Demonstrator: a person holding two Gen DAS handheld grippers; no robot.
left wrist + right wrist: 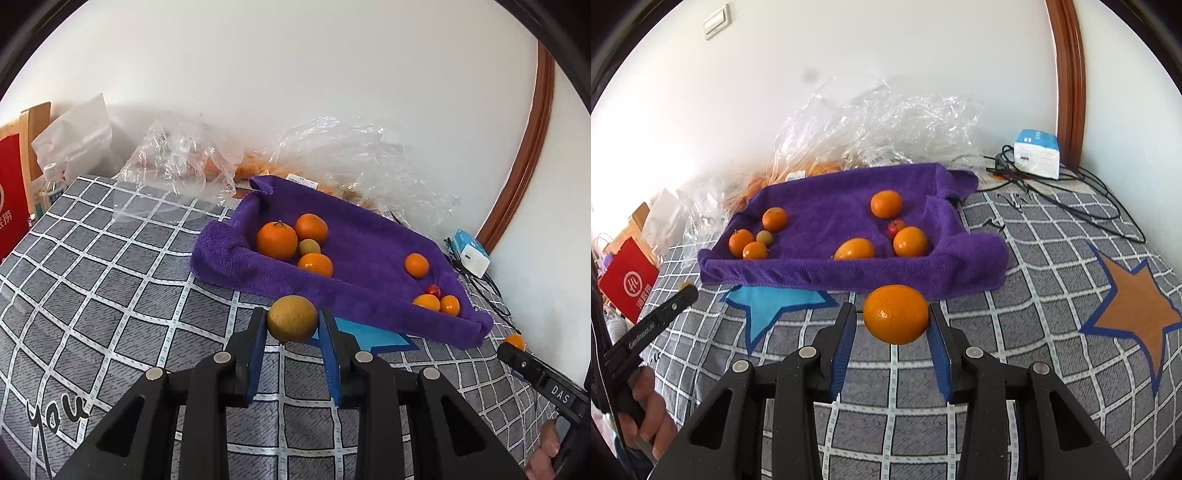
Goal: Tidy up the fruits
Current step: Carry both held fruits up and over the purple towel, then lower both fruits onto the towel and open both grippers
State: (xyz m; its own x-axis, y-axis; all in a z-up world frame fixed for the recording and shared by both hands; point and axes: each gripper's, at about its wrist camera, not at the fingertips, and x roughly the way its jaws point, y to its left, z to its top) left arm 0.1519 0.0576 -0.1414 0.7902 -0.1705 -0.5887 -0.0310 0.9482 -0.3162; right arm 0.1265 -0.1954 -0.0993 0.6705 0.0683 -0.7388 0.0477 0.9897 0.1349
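Left wrist view: left gripper (292, 325) clamped on greenish-brown fruit (291, 319) short of purple towel tray (236, 258), best lifted over the rim; right wrist view: right gripper (892, 326) barely pinching orange (896, 314), needing tighter jaws.

Bed with a grey checked sheet (1015, 280)

Purple towel (827, 206) at frame centre; crumpled plastic bags (886, 122) behind; white box (1036, 155) and cables (1082, 195) upper right.

place: someone's bedroom at home
giveaways: bed with checked star-print sheet (1052, 258), wall light switch (716, 20), wooden door frame (1069, 74)
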